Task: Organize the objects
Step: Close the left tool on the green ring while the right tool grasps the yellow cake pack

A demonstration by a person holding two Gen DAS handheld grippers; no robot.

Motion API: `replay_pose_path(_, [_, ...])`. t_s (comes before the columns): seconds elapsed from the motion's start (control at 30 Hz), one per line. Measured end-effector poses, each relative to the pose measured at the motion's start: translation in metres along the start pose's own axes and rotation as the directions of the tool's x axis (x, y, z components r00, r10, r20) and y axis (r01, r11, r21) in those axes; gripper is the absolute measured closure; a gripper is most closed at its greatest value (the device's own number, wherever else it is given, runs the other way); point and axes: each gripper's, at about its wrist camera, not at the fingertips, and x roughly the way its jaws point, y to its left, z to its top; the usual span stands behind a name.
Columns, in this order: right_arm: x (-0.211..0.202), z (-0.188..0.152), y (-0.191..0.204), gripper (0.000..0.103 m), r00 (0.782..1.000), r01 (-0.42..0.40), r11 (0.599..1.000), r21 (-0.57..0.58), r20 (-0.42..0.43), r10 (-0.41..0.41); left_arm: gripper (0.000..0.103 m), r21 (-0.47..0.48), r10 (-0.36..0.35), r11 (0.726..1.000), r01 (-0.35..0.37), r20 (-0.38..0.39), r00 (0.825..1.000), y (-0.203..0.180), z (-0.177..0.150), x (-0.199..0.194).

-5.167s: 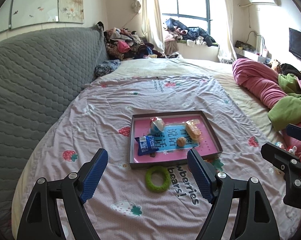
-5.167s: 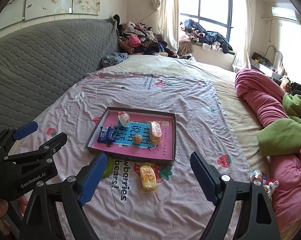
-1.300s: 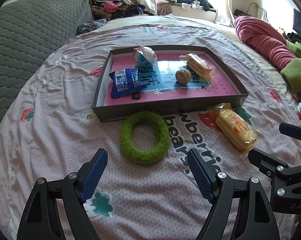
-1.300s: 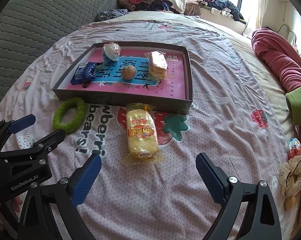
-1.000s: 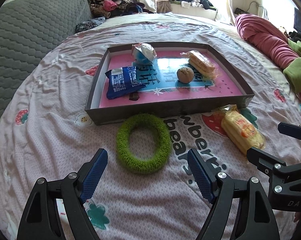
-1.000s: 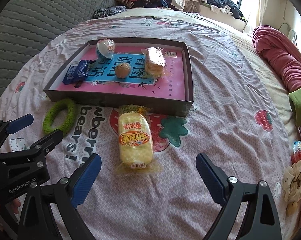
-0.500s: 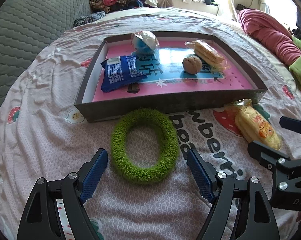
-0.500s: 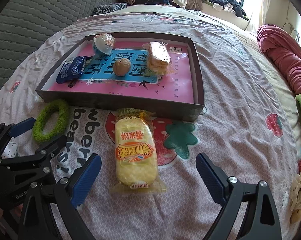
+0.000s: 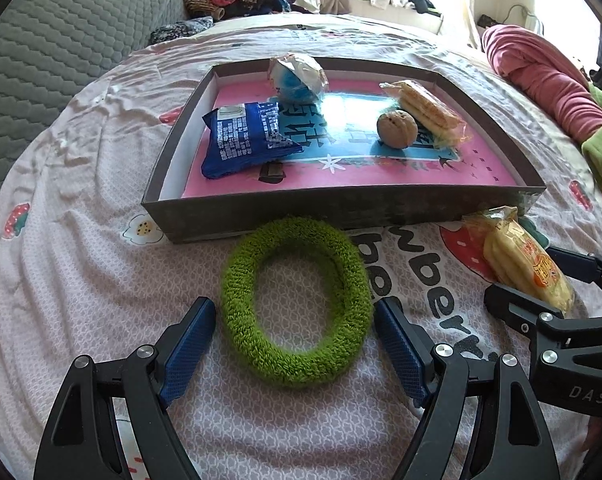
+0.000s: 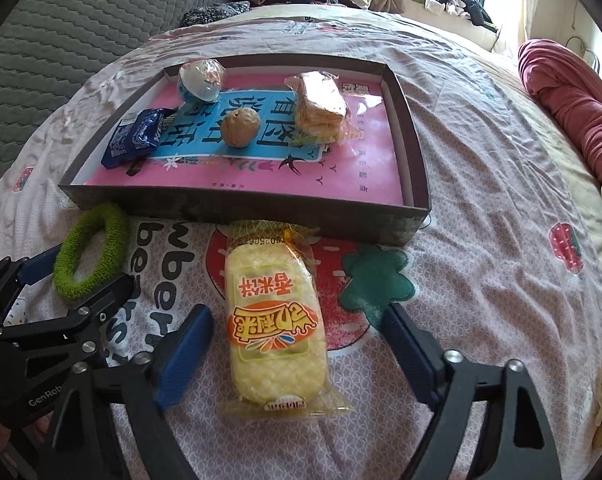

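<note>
Left wrist view: the left gripper (image 9: 295, 322) stands wide open and holds nothing, with the green ring (image 9: 296, 304) lying on the bedsheet (image 9: 81, 280) between its fingers, each blue pad just beside the ring's outer edge but apart from it. The ring's far edge touches or nearly touches the tray (image 9: 341, 208) wall.

From the right wrist, the right gripper (image 10: 297, 330) is open too, its jaws having just been closing; the yellow pack (image 10: 275, 320) lies between the fingers, not yet pinched, its far end against the tray (image 10: 415, 184).

Four things already sit in the tray: a blue pack (image 9: 247, 138), a wrapped ball (image 9: 297, 76), a walnut (image 9: 397, 130) and a cracker pack (image 9: 429, 114). Ring and yellow pack remain outside, so the job looks well along, with two picks left.

Writing: the sheet reads "wberries bears", partly hidden; the left gripper's body shows "GenRobot" cut off, the right's "DAS". The Chinese print on the pack and the tray floor I cannot read surely.
</note>
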Motion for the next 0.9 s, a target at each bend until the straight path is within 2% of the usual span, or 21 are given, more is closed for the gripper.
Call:
replay_pose_path(0.1, [0.001,0.0,0.002,0.021,1.0,0.002,1.0,-0.003,0.004,-0.002,0.02,0.0,-0.001,1.0,0.001,0.004,1.0,0.0,0.0,0.001])
replay_pose_path(0.37, [0.002,-0.002,0.01,0.038,1.0,0.004,0.999,-0.033,0.02,-0.003,0.021,0.006,-0.009,1.0,0.009,0.014,1.0,-0.001,-0.002,0.001])
replay_pose_path(0.53, [0.001,-0.002,0.012,0.046,0.999,-0.006,0.999,-0.041,0.032,0.008,0.038,0.021,-0.018,1.0,0.018,0.019,1.0,-0.004,-0.002,-0.001])
replay_pose_path(0.67, [0.0,-0.002,0.013,0.052,0.999,-0.011,0.999,-0.045,0.036,0.012,0.046,0.024,-0.029,0.999,0.029,0.018,0.999,-0.004,-0.003,-0.003])
replay_pose_path(0.8, [-0.003,-0.004,0.013,0.063,0.999,-0.019,0.999,-0.043,0.043,0.021,0.063,0.023,-0.05,0.999,0.049,0.015,0.999,-0.004,-0.004,-0.006])
replay_pose_path(0.9, [-0.004,-0.005,0.016,0.063,0.999,-0.027,0.998,-0.059,0.035,0.029,0.078,0.023,-0.062,0.998,0.062,0.013,0.998,-0.004,-0.005,-0.009])
